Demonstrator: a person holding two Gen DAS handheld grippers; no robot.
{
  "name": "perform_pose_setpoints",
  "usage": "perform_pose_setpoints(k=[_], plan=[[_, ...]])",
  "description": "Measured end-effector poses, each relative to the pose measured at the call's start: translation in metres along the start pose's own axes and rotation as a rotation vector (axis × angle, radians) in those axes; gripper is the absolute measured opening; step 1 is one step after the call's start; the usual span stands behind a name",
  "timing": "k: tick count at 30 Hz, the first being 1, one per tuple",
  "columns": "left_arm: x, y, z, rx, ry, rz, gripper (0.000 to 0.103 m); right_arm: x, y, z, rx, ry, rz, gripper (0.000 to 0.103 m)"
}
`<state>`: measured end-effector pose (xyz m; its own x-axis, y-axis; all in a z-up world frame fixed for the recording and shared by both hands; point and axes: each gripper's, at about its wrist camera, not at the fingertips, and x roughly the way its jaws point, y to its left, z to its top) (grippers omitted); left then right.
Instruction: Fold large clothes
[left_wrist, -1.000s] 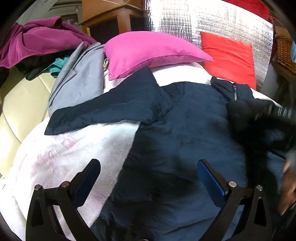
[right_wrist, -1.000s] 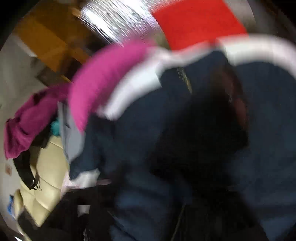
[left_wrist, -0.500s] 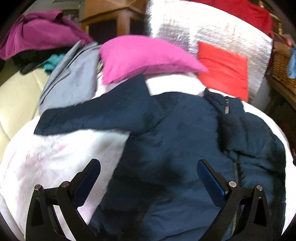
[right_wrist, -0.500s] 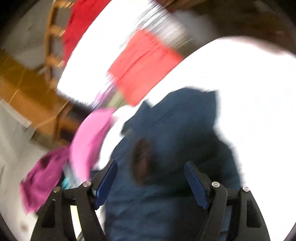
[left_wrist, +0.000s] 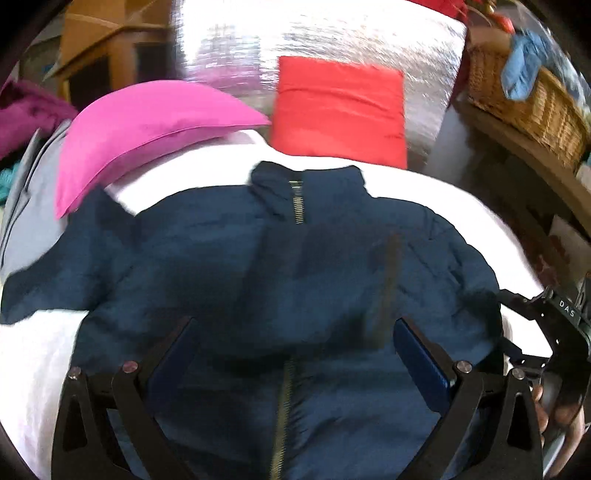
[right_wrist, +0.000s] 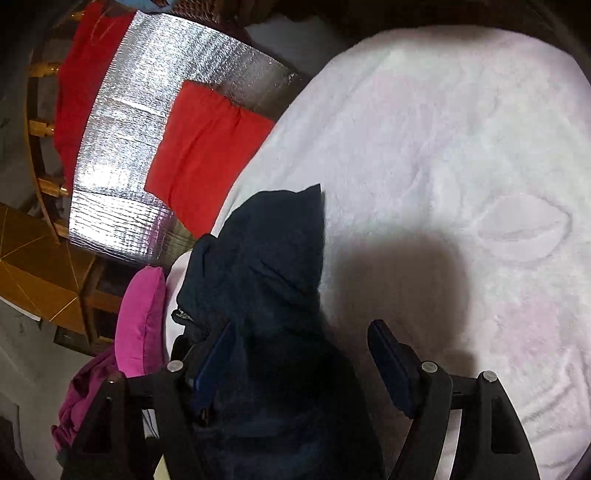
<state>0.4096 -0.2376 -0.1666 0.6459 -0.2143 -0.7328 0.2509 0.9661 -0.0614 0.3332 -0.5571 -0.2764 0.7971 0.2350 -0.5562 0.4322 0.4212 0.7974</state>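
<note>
Jacket (left_wrist: 295, 280) beneath both claws — left claw (left_wrist: 291, 354) spread, right claw (right_wrist: 299, 354) closing, unclamped.

Right gripper (right_wrist: 299, 363), jaws closing, above a navy jacket (right_wrist: 266, 266) on a white blanket (right_wrist: 443, 147); jacket fabric lies between the jaws, not pressed.

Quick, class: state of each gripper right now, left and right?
Left gripper: open, holding nothing, above the navy jacket.
Right gripper: open but closing slightly, jacket fabric between the fingers, not gripped.
</note>
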Motion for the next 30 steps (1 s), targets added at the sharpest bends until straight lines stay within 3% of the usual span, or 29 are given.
perform_pose_setpoints(k=[2,5,7,10,13,20,23,26,30], plan=[[0.014,-0.023,0.004,0.084,0.014,0.048,0.103,0.011,0.000,-0.002,-0.003,0.040,0.016,0.058],[0.041,-0.045,0.007,0.162,0.073,0.118,0.100,0.025,0.005,-0.010,-0.027,0.069,-0.007,0.047],[0.058,-0.046,0.009,0.151,0.134,0.128,0.070,0.024,0.003,-0.011,-0.019,0.070,0.000,0.046],[0.066,-0.034,0.012,0.111,0.170,0.112,0.043,0.027,0.000,-0.010,0.020,0.086,0.032,0.044],[0.059,-0.023,0.020,0.099,0.168,0.116,0.034,0.027,-0.005,-0.010,0.032,0.097,0.035,0.044],[0.018,0.045,0.063,0.004,0.120,0.130,0.033,0.027,-0.009,-0.009,0.081,0.109,0.063,0.044],[0.001,0.084,0.073,-0.025,0.116,0.201,0.035,0.028,-0.009,-0.008,0.090,0.110,0.066,0.044],[-0.019,0.118,0.068,-0.051,0.115,0.255,0.035,0.028,-0.011,-0.008,0.106,0.111,0.070,0.043],[-0.038,0.166,0.045,-0.174,0.143,0.210,0.044,0.027,-0.009,-0.009,0.104,0.115,0.064,0.046]])
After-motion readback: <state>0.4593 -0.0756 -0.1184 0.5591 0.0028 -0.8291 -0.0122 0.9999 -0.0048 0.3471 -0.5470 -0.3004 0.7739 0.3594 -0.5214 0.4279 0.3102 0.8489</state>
